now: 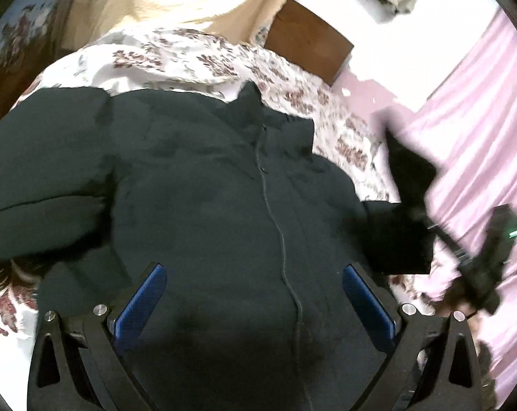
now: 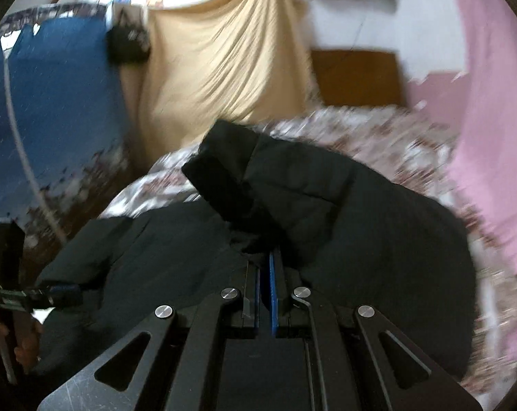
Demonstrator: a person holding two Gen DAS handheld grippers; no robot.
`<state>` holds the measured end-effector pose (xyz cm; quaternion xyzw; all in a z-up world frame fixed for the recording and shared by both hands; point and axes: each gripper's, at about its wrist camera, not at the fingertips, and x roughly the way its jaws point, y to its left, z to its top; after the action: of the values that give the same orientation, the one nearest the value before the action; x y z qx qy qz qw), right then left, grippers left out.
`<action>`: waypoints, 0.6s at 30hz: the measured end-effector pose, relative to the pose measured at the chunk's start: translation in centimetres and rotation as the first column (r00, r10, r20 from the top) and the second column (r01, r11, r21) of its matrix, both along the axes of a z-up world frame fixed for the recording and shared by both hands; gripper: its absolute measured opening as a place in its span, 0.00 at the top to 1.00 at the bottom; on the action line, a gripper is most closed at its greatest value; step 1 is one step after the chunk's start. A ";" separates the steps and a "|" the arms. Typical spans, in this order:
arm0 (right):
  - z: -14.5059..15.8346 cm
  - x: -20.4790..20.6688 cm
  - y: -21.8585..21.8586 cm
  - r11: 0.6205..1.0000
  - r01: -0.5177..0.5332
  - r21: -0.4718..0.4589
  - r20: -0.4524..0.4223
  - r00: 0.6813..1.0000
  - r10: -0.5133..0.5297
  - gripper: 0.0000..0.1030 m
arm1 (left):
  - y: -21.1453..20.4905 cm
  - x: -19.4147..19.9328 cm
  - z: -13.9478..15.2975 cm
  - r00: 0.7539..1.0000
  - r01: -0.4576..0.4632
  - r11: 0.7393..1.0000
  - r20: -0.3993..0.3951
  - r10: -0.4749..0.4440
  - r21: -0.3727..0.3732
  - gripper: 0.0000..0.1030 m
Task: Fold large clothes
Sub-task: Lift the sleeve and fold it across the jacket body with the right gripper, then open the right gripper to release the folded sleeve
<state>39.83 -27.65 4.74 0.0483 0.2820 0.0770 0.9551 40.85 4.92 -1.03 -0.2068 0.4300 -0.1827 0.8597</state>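
- Below my left gripper (image 1: 253, 294), whose 2 blue pads stand wide apart with nothing between them, the black jacket (image 1: 197, 185) lies front-up on the floral bedspread (image 1: 176, 54), its zip line running straight away from me.
- My right gripper (image 2: 264, 274) is clamped on a sleeve (image 2: 258, 178), which it holds lifted over the jacket's body.
- The right hand is therefore the nearer one for laying the sleeve across.
- A pink curtain (image 1: 481, 130) hangs close on the right; nothing blocks the chest.
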 end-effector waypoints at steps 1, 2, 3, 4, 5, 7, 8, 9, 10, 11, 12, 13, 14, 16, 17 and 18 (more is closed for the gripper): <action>-1.1 0.5 1.0 1.000 -0.023 0.003 -0.033 0.999 0.023 0.95 | 0.7 -0.1 -0.3 1.000 -0.004 1.000 0.002 0.004 -0.024 0.00; -2.1 0.9 2.0 0.999 -0.045 -0.001 -0.062 0.997 0.045 0.95 | 1.1 0.0 -0.5 1.000 -0.006 0.999 0.001 0.006 -0.048 0.00; -3.1 1.2 2.8 0.998 -0.064 -0.004 -0.085 0.994 0.064 0.95 | 1.7 0.1 -0.9 1.000 -0.007 0.997 0.003 0.007 -0.079 0.00; -4.0 1.5 4.1 0.996 -0.089 -0.004 -0.111 0.990 0.088 0.95 | 2.1 0.1 -1.3 1.000 -0.007 0.995 0.005 0.007 -0.103 0.00; -4.7 1.5 4.7 0.994 -0.109 -0.003 -0.131 0.986 0.108 0.95 | 2.4 0.1 -1.9 1.000 -0.004 0.991 0.005 0.005 -0.136 0.00; -6.4 1.1 6.5 0.987 -0.159 -0.013 -0.173 0.973 0.154 0.95 | 2.5 0.6 -2.8 1.000 0.011 0.980 0.002 -0.011 -0.200 0.00; -7.1 0.9 7.5 0.983 -0.184 -0.030 -0.189 0.966 0.175 0.95 | 2.5 0.8 -3.4 1.000 0.022 0.973 -0.002 -0.023 -0.231 0.00; -7.7 0.9 8.7 0.977 -0.206 -0.047 -0.202 0.960 0.193 0.95 | 2.4 1.2 -4.1 0.999 0.031 0.965 -0.010 -0.035 -0.260 0.00; -8.1 1.2 10.0 0.972 -0.224 -0.063 -0.215 0.955 0.206 0.95 | 2.2 1.6 -4.6 0.999 0.034 0.959 -0.020 -0.041 -0.282 0.00; -8.9 0.4 10.7 0.965 -0.250 -0.085 -0.231 0.946 0.225 0.95 | 2.0 2.0 -5.2 0.999 0.033 0.953 -0.031 -0.044 -0.302 0.00; -9.6 1.3 11.3 0.960 -0.263 -0.097 -0.239 0.942 0.234 0.95 | 1.8 2.5 -5.9 0.998 0.026 0.947 -0.047 -0.043 -0.320 0.00; -10.1 1.5 12.3 0.956 -0.274 -0.110 -0.245 0.939 0.241 0.95 | 1.5 3.0 -6.4 0.997 0.019 0.944 -0.061 -0.042 -0.328 0.00; -10.0 1.6 12.5 0.953 -0.279 -0.116 -0.249 0.937 0.244 0.94 | 1.3 3.3 -6.7 0.997 0.018 0.943 -0.069 -0.043 -0.333 0.00; -10.4 0.9 12.5 0.953 -0.283 -0.109 -0.255 0.935 0.249 0.92 | 0.6 3.8 -7.1 0.996 0.014 0.944 -0.083 -0.044 -0.330 0.00; -10.3 0.8 12.3 0.954 -0.285 -0.095 -0.255 0.933 0.253 0.90 | 0.3 4.1 -7.2 0.995 0.009 0.947 -0.094 -0.042 -0.322 0.01; -10.5 0.7 12.0 0.954 -0.288 -0.082 -0.256 0.931 0.259 0.89 | -0.1 4.5 -7.6 0.993 -0.003 0.951 -0.111 -0.033 -0.308 0.04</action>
<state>40.52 -15.61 -5.77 -0.0392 0.4045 0.1858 0.8946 45.38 4.80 -8.59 -0.3452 0.4466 -0.2418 0.7892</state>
